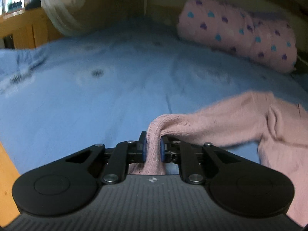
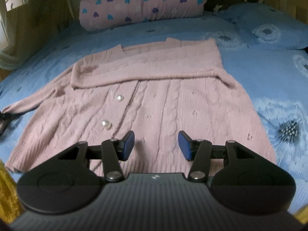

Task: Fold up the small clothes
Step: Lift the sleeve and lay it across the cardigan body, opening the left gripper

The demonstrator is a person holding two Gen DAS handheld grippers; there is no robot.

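Pink cable-knit cardigan [image 2: 146, 100] mid-fold — my left gripper [image 1: 153, 148] pinches its sleeve cuff [image 1: 154, 134], right gripper [image 2: 156, 144] spread wide; next, I'd lay that sleeve across.

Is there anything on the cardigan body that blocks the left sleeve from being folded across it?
Nothing visible blocks it. The left gripper grips the sleeve cuff; the cardigan body carries only the other sleeve, already folded flat. The open right gripper hovers above the hem.

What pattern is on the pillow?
Pink with purple and teal hearts on the pillow; clearest in right wrist view.

Left gripper [image 1: 153, 148] jaws clamped on pink sweater [image 1: 221, 123] sleeve cuff, above blue bedsheet [image 1: 115, 88].
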